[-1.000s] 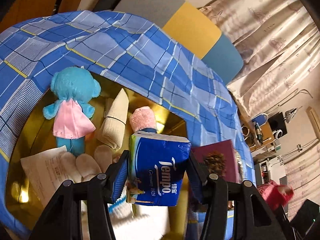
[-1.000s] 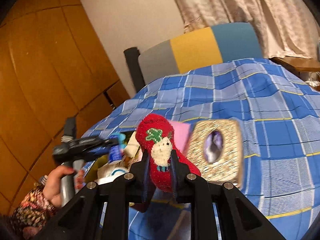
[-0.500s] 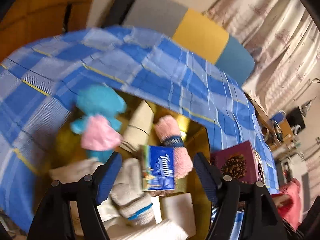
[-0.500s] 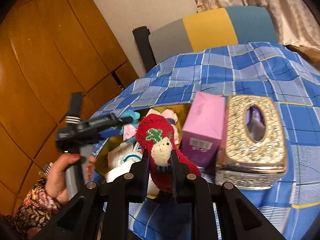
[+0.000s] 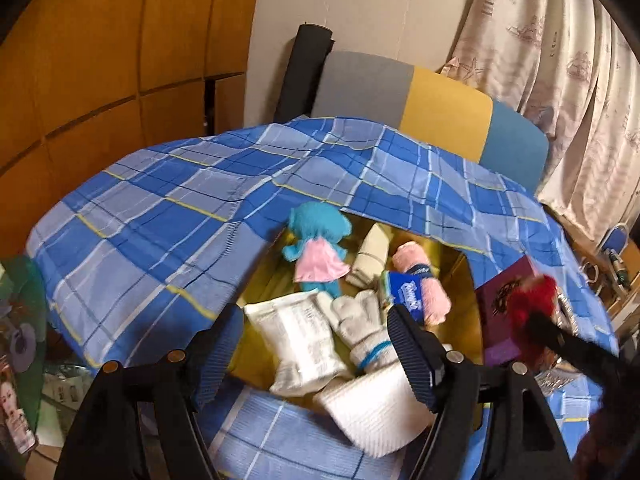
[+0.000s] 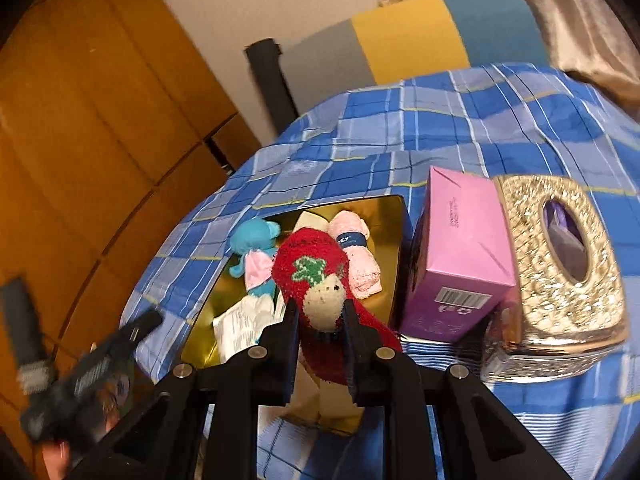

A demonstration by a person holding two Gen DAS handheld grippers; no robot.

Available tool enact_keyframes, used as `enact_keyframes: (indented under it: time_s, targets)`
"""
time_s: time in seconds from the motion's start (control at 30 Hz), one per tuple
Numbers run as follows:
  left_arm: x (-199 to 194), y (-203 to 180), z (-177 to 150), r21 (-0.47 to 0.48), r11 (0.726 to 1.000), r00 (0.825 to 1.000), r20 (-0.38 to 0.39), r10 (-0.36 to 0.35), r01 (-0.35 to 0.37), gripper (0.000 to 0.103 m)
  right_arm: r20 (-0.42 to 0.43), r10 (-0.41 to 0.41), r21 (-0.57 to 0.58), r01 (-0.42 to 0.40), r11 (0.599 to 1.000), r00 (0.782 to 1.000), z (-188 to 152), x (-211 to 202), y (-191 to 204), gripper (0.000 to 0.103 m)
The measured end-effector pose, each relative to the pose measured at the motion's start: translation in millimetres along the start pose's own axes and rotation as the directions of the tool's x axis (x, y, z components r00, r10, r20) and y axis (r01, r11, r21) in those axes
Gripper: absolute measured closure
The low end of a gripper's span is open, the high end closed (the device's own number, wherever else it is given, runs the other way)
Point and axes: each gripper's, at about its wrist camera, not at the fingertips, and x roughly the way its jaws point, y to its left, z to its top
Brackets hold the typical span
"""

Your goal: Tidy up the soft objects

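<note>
A gold box [image 5: 464, 280] sits on the blue plaid cloth and holds a blue plush doll [image 5: 316, 246], a pink rolled towel [image 5: 422, 280], a blue Tempo tissue pack [image 5: 406, 290], white socks [image 5: 362, 328] and a white packet [image 5: 298, 336]. My left gripper [image 5: 316, 344] is open and empty, pulled back above the box's near side. My right gripper [image 6: 320, 316] is shut on a red fuzzy sock [image 6: 316, 276] and holds it above the gold box [image 6: 394, 216]. The red sock also shows blurred at the right of the left wrist view [image 5: 532, 300].
A pink carton [image 6: 460, 252] stands right of the box, with a glittery gold tissue holder [image 6: 560, 264] beside it. A grey, yellow and teal headboard [image 5: 432, 116] lies behind, wooden wardrobe [image 5: 100, 40] to the left, curtain [image 5: 552, 48] to the right.
My left gripper let go of the Tempo pack into the box, opened and drew back. My right gripper carried the red sock leftward, over the box.
</note>
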Motion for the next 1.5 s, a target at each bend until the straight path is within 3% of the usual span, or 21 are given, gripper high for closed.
enact_keyframes:
  time_s: [0.23, 0.43, 0.6, 0.63, 0.8, 1.1, 1.5]
  targets:
    - [-11.9, -3.1, -20.0, 0.031, 0.998, 0.999, 0.004, 0.054, -0.054, 0.027, -0.029, -0.065, 0.022, 0.065, 0.998, 0.997, 5.5, 42.5, 11.6, 0.081]
    - [-12.3, 5.1, -33.9, 0.023, 0.995, 0.995, -0.019, 0.096, -0.096, 0.027, -0.018, -0.168, -0.02, 0.168, 0.986, 0.986, 3.4, 67.1, 16.7, 0.081]
    - [-12.6, 14.8, -38.7, -0.004, 0.994, 0.994, -0.016, 0.11, -0.11, 0.027, -0.018, -0.267, -0.042, 0.266, 0.963, 0.964, 7.2, 85.0, 14.8, 0.063]
    - [-12.9, 15.6, -39.0, -0.004, 0.993, 0.993, -0.012, 0.119, -0.119, 0.027, -0.014, -0.263, -0.033, 0.262, 0.964, 0.965, 7.5, 82.6, 13.7, 0.063]
    - [-11.4, 14.4, -40.1, 0.01, 0.985, 0.985, -0.017, 0.174, -0.173, 0.027, 0.068, -0.237, -0.026, 0.239, 0.971, 0.969, 3.4, 43.4, 21.9, 0.041]
    - [-18.6, -0.4, -42.5, 0.029, 0.99, 0.989, -0.054, 0.138, -0.136, 0.027, 0.198, -0.234, -0.114, 0.259, 0.959, 0.952, -11.1, -32.6, 42.4, 0.02]
    - [-52.7, -13.7, -45.4, 0.03, 0.993, 0.993, -0.034, 0.114, -0.113, 0.027, 0.148, -0.281, -0.157, 0.303, 0.94, 0.948, -38.3, -60.5, 57.5, 0.002]
